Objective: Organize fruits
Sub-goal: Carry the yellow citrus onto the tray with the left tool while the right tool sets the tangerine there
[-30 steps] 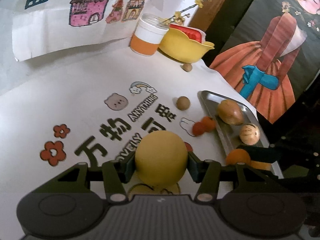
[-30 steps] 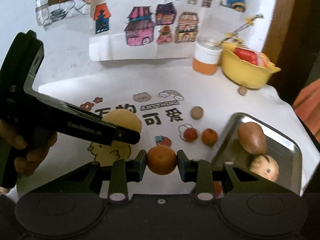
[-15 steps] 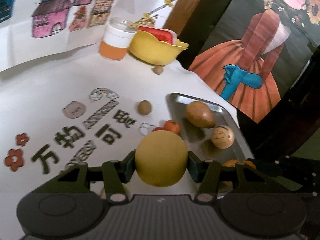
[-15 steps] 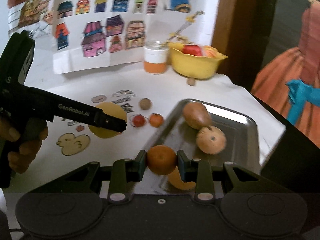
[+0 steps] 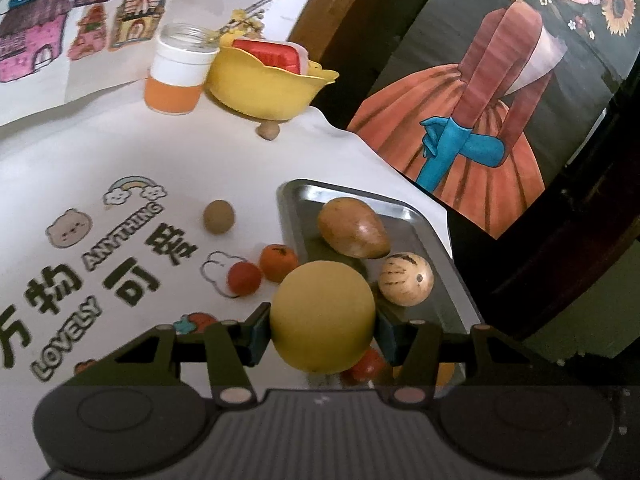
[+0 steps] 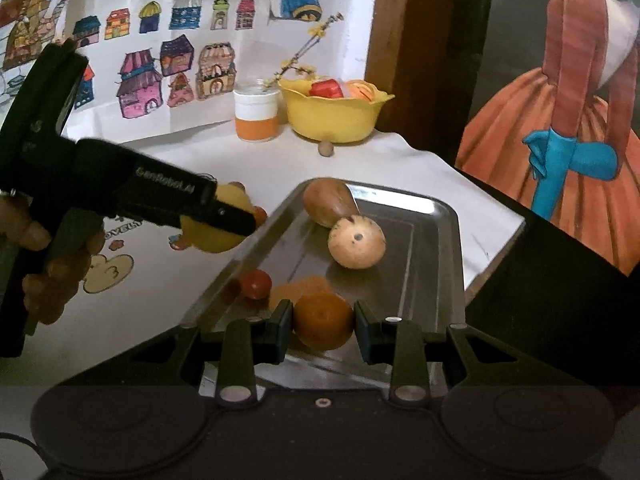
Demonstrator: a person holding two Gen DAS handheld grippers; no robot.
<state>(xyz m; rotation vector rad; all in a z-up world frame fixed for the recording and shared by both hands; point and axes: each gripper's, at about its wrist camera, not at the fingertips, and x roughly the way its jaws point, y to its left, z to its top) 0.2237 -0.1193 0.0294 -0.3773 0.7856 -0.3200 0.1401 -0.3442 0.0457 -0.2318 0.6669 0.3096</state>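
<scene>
The tabletop [image 5: 120, 152], under a white printed cloth, carried a steel tray [image 6: 436, 216] near its right edge, and a yellow bowl [image 6: 336, 120] with a jar [image 6: 256, 120] beside it stood toward the far edge. Inside the tray lay a brown pear-like fruit [image 6: 326, 204] toward its far end, a pale round melon-like fruit [image 6: 356, 242] just beside it, and a small red fruit [image 6: 256, 284] by the near left wall.

The left claw [image 5: 323, 332] was pinching a big yellow ball-shaped fruit [image 5: 323, 316] and hung over the tray's left rim, about level with its middle. The right claw [image 6: 323, 326] was pinching an orange [image 6: 323, 320] low over the tray's near end; whether the orange touched the tray floor could not be told, though an orange reflection showed right under it.

On the cloth outside the tray's left rim sat a small orange fruit [image 5: 279, 263] touching a red one [image 5: 244, 278], with a brown ball [image 5: 218, 216] farther back and another small brown one [image 5: 268, 130] at the foot of the bowl.

To finish the placing well, the orange should probably be lowered until it rested on the bare floor, then released with a slow spread so it would not roll into the red fruit. The yellow fruit likely needed carrying further in, to the open patch on the right, well clear of the melon.
</scene>
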